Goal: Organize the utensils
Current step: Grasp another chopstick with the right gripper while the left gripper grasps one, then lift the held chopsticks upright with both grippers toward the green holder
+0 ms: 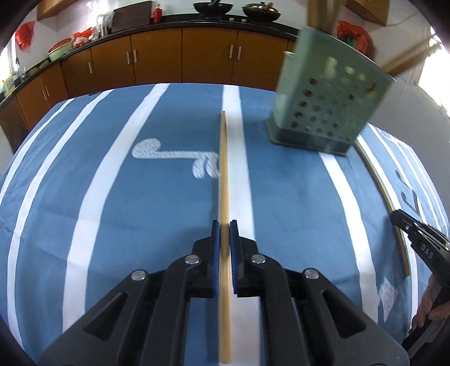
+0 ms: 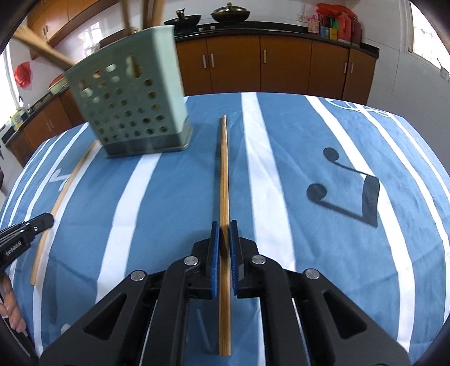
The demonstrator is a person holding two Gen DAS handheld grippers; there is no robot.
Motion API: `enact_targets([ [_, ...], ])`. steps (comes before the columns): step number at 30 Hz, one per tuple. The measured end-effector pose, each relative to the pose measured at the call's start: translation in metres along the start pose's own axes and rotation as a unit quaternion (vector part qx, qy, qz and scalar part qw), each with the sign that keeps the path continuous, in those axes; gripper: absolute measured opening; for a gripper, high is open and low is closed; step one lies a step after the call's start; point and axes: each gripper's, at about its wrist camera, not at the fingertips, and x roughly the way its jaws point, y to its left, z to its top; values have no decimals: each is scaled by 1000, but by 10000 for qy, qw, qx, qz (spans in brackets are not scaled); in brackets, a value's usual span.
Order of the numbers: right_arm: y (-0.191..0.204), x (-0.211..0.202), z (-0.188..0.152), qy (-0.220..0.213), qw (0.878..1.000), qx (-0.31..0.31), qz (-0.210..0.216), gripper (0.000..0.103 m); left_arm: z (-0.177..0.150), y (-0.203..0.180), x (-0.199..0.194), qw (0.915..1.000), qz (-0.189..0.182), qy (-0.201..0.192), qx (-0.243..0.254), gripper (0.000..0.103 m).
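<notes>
Left gripper (image 1: 224,225): jaws closed on chopstick (image 1: 224,174), stick pointing forward over blue striped cloth (image 1: 295,197). Right gripper (image 2: 224,225): jaws closed on second chopstick (image 2: 224,174), same pose. Green perforated holder (image 1: 329,104): upright on cloth between both grippers, wooden utensils inside.

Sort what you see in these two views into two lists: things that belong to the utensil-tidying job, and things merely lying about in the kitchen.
Belonging to the job:
- chopstick in the left tool
- chopstick in the right tool
- loose chopstick on the cloth
- green perforated holder

Just lying about:
- two woks on the counter
- red bottle
- red plastic bags
- green basin
</notes>
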Motion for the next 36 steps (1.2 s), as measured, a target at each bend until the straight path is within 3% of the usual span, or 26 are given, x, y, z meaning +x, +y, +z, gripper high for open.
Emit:
enact_targets([
  [9, -7, 18, 21, -9, 10000, 2, 85, 8, 22, 12, 15, 9999, -81, -66, 20, 9],
  [19, -5, 14, 15, 6, 10000, -81, 35, 8, 15, 12, 12, 9991, 73, -192, 384, 11],
  [36, -4, 13, 15, 10, 9999, -99, 12, 9, 13, 19, 11, 9998, -35, -202, 70, 11],
])
